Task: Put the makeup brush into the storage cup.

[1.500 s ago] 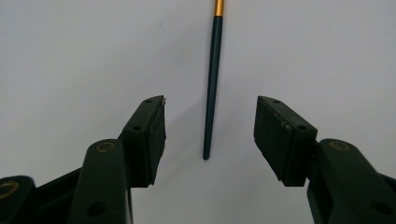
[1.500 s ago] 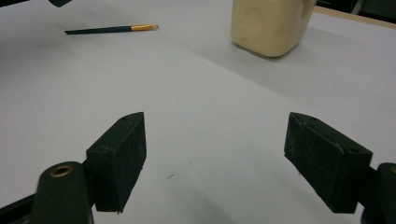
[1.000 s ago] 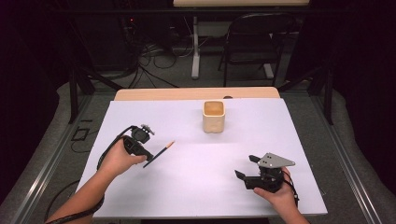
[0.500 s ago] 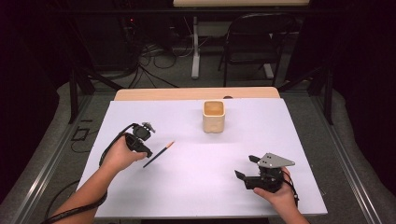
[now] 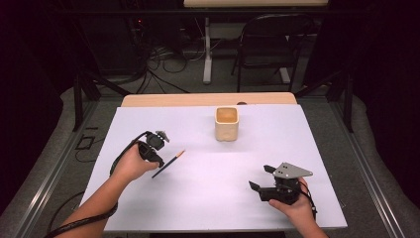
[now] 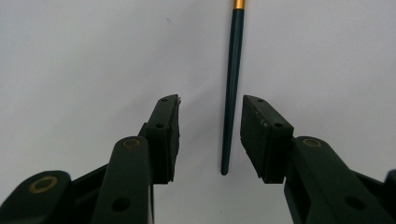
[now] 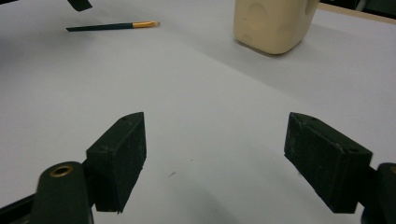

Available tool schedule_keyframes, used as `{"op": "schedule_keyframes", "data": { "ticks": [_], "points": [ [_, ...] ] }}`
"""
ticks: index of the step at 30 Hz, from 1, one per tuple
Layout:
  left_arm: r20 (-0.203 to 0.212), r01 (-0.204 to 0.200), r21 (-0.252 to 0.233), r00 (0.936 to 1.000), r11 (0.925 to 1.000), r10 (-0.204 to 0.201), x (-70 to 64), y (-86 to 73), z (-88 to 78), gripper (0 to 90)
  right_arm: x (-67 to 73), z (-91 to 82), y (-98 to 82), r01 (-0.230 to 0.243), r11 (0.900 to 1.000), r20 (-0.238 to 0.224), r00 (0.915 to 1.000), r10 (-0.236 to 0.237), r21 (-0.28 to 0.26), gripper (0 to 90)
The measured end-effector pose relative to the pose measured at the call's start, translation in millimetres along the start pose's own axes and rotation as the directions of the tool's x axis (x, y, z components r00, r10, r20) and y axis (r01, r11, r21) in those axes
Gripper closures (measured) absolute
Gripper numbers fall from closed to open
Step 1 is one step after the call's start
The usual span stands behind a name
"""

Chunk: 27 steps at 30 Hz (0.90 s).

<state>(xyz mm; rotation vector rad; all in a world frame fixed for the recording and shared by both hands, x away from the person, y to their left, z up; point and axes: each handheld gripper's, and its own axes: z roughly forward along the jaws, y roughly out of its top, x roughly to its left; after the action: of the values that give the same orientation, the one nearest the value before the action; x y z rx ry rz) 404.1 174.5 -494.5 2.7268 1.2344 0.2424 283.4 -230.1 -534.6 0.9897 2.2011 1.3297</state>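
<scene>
Your work surface is the white rectangular table [image 5: 208,198], and on it the cream square-sided cup [image 5: 227,124] stands upright toward twelve o'clock, well apart from both hands. At four o'clock your right gripper [image 5: 261,179] rests on the table with its jaws spread wide and nothing between them. At nine o'clock your left gripper [image 5: 159,159] is set over the butt end of the dark teal pencil with the gold ferrule [image 5: 168,164], which lies flat on the table, tip toward one o'clock. I judge the step in hand to be the grasp of that pencil: the left jaws have just been closing and stand about half open, the shaft between them but untouched. The next move calls for centring, since the shaft runs nearer the right pad [image 6: 261,135], then closing fully before lifting. The left gripper view reveals that gap; the high view hides it under your hand. The right gripper view shows the pencil [image 7: 112,26] lying free at eleven o'clock.
</scene>
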Motion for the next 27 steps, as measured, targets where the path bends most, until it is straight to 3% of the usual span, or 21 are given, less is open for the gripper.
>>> {"op": "schedule_keyframes", "data": {
  "ticks": [12, 27],
  "points": [
    [0.003, -0.023, 0.026, 0.9997, 0.9994, 0.023, -5.3, 6.6, 8.4, 60.1, -0.1, 0.2, -0.1, 0.000, 1.000, -0.002, 1.0000, 0.000, 0.002, 20.6],
    [-0.006, -0.047, 0.024, 0.9989, 0.9986, 0.047, -10.1, 15.1, 14.9, 59.1, 0.1, 0.8, -0.4, 0.002, 1.000, -0.006, 1.0000, -0.002, -0.005, 20.6]
  ]
}}
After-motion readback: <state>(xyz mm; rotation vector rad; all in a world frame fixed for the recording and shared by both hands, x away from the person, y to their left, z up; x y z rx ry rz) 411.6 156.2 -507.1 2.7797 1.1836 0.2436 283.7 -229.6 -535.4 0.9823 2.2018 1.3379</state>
